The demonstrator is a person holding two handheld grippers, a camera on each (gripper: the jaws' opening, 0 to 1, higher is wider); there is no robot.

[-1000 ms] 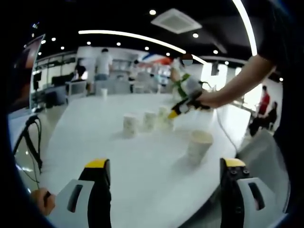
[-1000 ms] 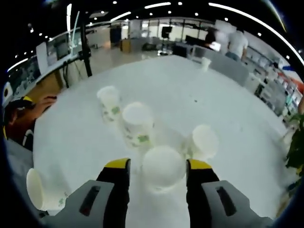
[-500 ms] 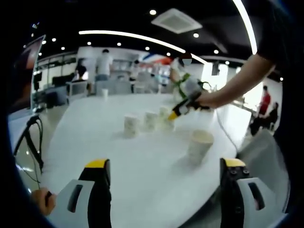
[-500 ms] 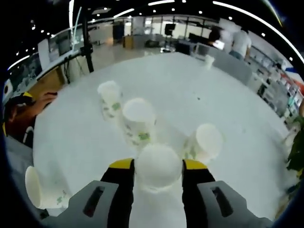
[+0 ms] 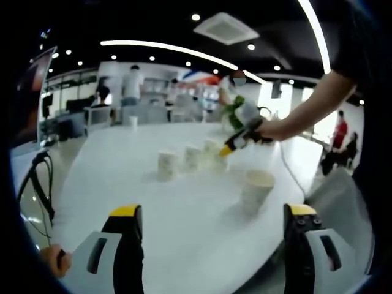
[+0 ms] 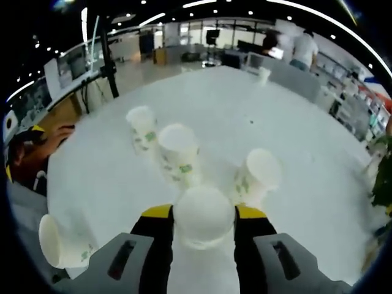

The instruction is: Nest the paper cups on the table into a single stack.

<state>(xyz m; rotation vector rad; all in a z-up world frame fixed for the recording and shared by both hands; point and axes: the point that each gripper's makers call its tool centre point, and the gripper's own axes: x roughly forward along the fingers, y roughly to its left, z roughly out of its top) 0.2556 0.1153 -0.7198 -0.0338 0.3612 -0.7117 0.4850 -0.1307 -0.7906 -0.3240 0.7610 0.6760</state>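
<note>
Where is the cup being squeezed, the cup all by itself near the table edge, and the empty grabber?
Gripped cup [image 6: 203, 215], right gripper view, on its white top.
Lone cup [image 5: 256, 190], left gripper view, on its side wall.
Left gripper [image 5: 211, 229], left gripper view, midway between its fingertips.

The round white table [image 5: 184, 220] is viewed low across its edge from the left gripper view, steeply from above in the right gripper view; the white paper cups [image 6: 179, 153] are shared.

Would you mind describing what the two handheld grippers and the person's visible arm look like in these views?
The left gripper and right gripper look alike: pale grey moulded bodies with dark slots, black inner jaw faces and yellow tips. In the left gripper view, the right gripper shows as a dark body with a yellow tip. The person's arm emerges bare from a dark short sleeve.
</note>
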